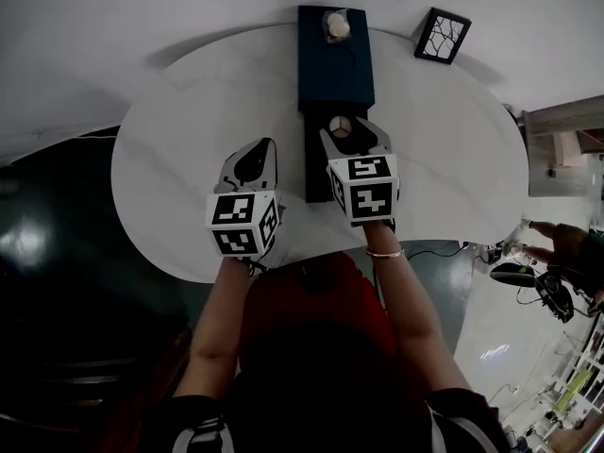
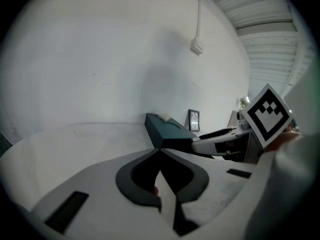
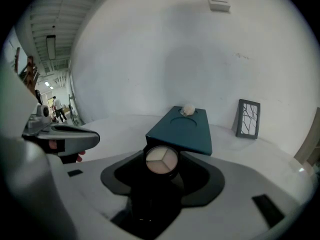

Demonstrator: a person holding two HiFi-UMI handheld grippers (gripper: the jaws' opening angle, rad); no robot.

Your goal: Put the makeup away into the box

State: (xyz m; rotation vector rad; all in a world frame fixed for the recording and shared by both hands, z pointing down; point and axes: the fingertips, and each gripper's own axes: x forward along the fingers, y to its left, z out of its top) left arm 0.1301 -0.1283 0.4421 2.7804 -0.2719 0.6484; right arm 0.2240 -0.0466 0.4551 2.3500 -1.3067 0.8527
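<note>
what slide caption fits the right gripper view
Right gripper holding a round black compact of three pale powders in front of a dark teal rectangular box on a white table.

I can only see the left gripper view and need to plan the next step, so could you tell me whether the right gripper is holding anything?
Observer: Yes, the right gripper is shut on a round compact with three pale shades.
Operator: Thank you; where is the compact relative to the box?
Observer: From above, it is just short of the box's near end, not over it.
</note>
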